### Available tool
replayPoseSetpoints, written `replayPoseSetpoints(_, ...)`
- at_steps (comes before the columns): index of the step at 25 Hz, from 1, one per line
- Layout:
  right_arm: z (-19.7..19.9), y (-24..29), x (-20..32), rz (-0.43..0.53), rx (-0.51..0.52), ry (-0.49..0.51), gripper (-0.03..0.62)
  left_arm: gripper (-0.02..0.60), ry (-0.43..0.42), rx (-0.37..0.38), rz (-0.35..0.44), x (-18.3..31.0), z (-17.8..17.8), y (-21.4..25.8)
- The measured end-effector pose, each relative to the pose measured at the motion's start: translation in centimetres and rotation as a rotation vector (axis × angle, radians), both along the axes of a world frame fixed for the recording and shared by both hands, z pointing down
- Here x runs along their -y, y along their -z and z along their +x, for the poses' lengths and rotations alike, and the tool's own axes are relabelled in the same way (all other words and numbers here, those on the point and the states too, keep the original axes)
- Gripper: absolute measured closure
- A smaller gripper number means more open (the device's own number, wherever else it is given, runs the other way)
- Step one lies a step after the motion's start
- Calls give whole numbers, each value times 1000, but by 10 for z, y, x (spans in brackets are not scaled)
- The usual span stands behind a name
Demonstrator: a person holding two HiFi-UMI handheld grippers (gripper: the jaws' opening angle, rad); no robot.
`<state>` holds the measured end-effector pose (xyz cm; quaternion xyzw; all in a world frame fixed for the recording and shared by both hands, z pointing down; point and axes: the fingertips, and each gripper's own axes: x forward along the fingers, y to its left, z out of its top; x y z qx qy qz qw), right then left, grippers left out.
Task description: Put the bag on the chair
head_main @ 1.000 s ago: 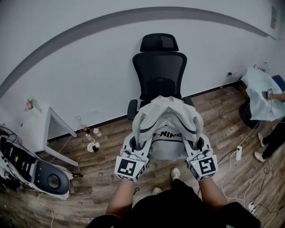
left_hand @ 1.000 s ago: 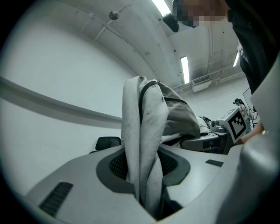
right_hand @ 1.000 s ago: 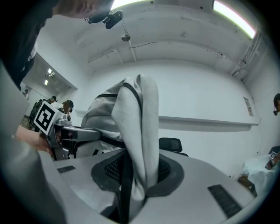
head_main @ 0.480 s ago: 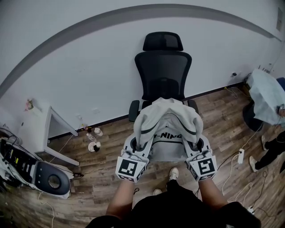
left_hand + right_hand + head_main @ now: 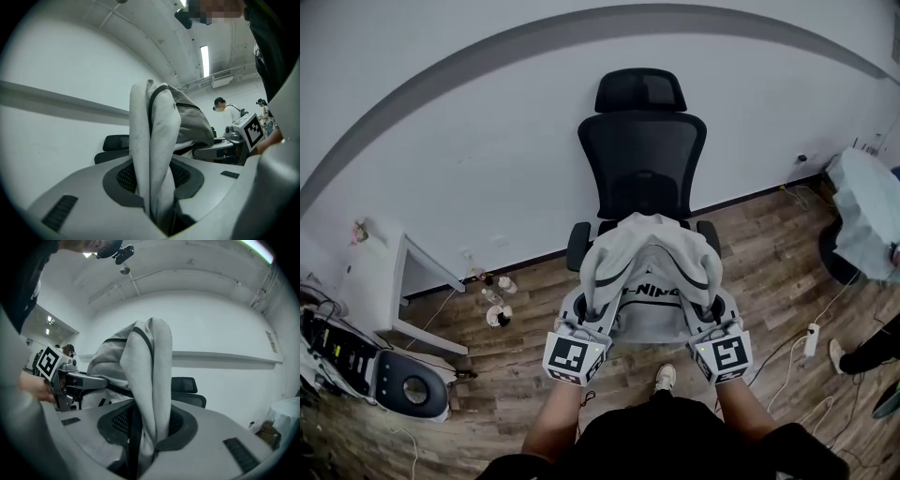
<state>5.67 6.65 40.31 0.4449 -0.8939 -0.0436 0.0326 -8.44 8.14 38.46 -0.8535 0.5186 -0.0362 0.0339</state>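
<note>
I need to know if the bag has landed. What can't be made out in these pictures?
Head view: the seat of the chair is behind the bag, so contact cannot be told.
Head view: the print is partly hidden by the bag's folds.
Head view: small things left of the chair are too small to name.
Both gripper views: the bag blocks most of the chair.

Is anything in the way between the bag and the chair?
Nothing visible is. The grey fabric bag is held up just in front of the black mesh office chair. The chair's seat is hidden behind the bag, so that part cannot be checked.
</note>
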Motion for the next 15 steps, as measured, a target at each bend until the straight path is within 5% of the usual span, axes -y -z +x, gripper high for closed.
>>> replayPoseSetpoints(15, 20, -12, 92, -10, 7, 113, 474, 460, 65, 34, -42, 85, 23, -11)
